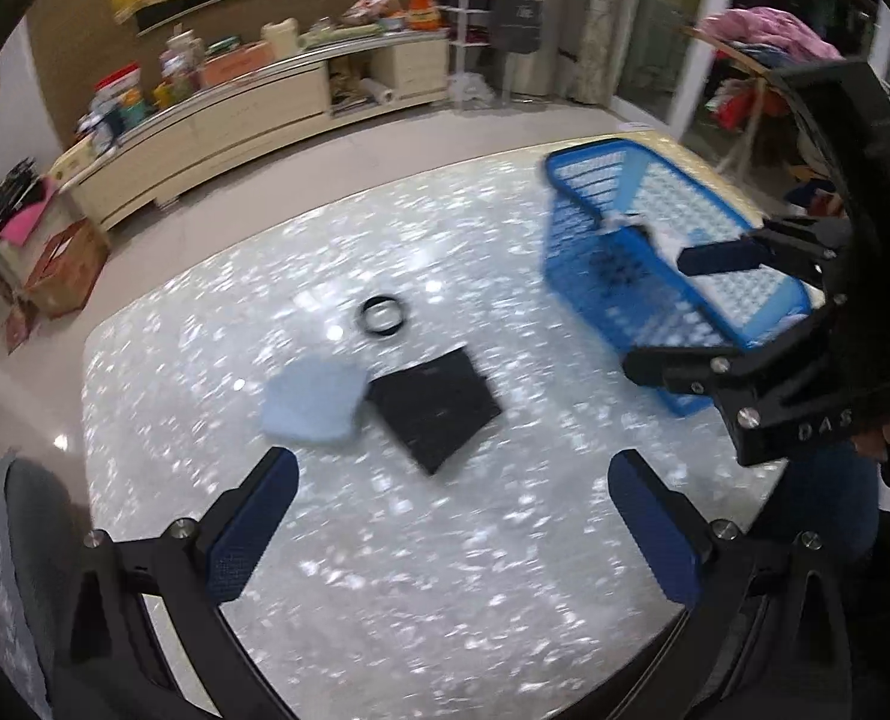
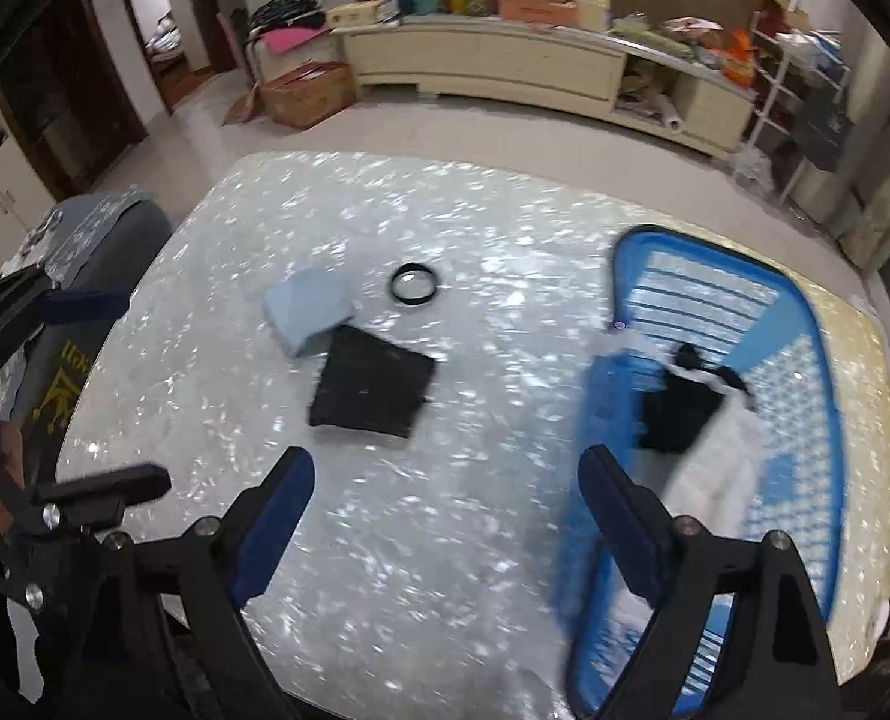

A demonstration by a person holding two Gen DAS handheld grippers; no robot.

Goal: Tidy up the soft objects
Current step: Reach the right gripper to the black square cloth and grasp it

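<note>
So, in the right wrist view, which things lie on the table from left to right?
Light blue folded cloth → black folded cloth → black ring → blue plastic basket, which holds black and white cloths.

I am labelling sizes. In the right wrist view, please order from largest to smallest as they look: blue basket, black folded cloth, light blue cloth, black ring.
1. Blue basket
2. Black folded cloth
3. Light blue cloth, only slightly smaller, partly overlapped
4. Black ring

My left tongs [image 1: 452, 516] and right tongs [image 2: 447, 516] are black frames with silver screws and blue textured pads [image 1: 252, 525].
</note>
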